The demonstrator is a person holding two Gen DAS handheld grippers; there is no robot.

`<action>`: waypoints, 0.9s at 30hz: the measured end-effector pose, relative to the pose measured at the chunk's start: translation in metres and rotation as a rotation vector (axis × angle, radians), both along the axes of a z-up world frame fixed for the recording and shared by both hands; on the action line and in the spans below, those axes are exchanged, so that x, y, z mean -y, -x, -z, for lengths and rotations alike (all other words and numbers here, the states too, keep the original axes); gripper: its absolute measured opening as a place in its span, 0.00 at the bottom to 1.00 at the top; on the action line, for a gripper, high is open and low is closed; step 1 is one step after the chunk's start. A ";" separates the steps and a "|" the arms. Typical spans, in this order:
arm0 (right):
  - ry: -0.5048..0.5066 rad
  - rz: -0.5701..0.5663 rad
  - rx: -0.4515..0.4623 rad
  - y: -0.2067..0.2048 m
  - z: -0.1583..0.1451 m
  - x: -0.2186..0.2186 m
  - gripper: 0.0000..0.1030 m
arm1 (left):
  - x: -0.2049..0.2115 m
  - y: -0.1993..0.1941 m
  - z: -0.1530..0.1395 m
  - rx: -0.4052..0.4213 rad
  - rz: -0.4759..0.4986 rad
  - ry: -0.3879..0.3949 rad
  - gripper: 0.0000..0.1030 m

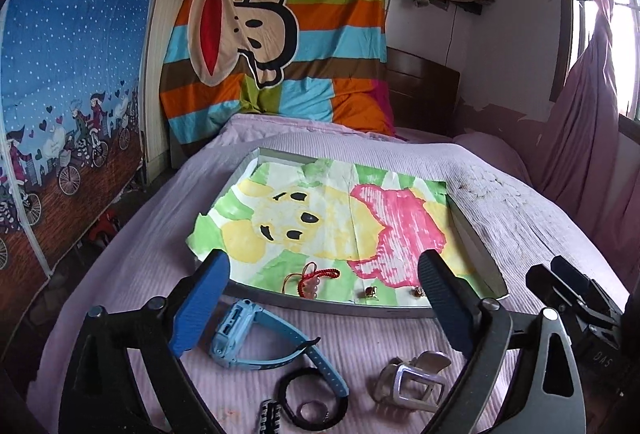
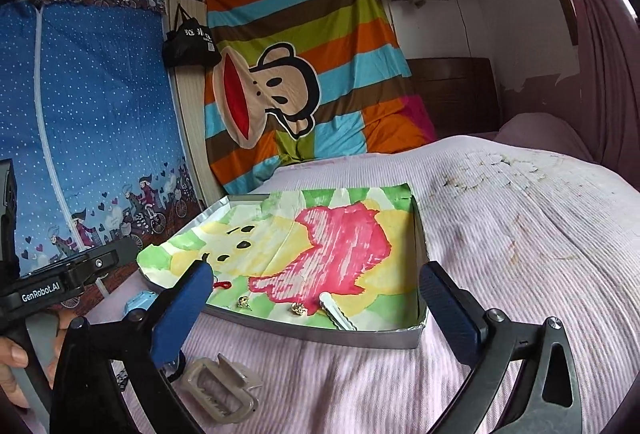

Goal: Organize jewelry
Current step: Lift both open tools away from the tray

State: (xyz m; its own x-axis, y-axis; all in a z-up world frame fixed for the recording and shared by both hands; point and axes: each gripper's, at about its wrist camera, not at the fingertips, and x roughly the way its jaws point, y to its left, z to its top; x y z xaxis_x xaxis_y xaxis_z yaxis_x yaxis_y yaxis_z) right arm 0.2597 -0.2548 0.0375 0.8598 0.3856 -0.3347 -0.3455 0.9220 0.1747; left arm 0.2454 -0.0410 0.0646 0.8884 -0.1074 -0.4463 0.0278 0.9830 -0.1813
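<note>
Two gold earrings point(image 1: 370, 292) point(image 1: 417, 290) lie apart on the near strip of the tray point(image 1: 320, 304), beside a red cord bracelet point(image 1: 314, 276) with pale beads. Tray is shallow, grey-walled, lined with a painted paper point(image 1: 320, 218) of a yellow bear and a pink shape, and sits on the pink bedspread point(image 1: 520, 218). Right view adds a silver hair clip point(image 2: 338, 310) inside the tray, just right of the earrings.

Outside the tray, on the bedspread near its front wall: blue watch point(image 1: 256, 330), black hair tie point(image 1: 314, 400) with a ring point(image 1: 312, 412) inside its loop, clear claw clip point(image 1: 412, 382), and a dark beaded item point(image 1: 270, 414) partly cut off at the frame edge.

Left gripper point(image 1: 324, 310) hangs over the loose items, jaws wide apart, nothing between them. Right gripper point(image 2: 316, 314) faces the tray's front wall, jaws also wide apart and empty; claw clip lies just below its left finger.

Striped monkey sheet point(image 1: 280, 26) hangs behind the bed.
</note>
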 end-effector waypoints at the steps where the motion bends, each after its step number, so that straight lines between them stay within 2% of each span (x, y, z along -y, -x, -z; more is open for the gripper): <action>1: 0.003 -0.003 0.012 0.004 -0.002 0.000 1.00 | -0.001 0.007 -0.001 0.018 -0.004 0.000 0.94; 4: 0.008 -0.009 0.060 0.020 -0.008 -0.001 1.00 | -0.005 0.026 -0.004 0.049 -0.002 0.006 0.95; 10: 0.015 -0.025 0.131 0.053 -0.017 -0.008 1.00 | -0.006 0.063 -0.012 0.110 -0.002 -0.038 0.95; 14: 0.022 -0.035 0.147 0.074 -0.017 -0.013 1.00 | -0.007 0.087 -0.016 0.133 0.002 -0.038 0.95; 20: 0.068 -0.062 0.159 0.097 -0.010 -0.024 1.00 | -0.016 0.113 -0.013 0.135 -0.003 -0.027 0.95; 27: 0.107 -0.104 0.161 0.112 -0.001 -0.035 1.00 | -0.029 0.134 0.000 0.115 -0.014 -0.054 0.95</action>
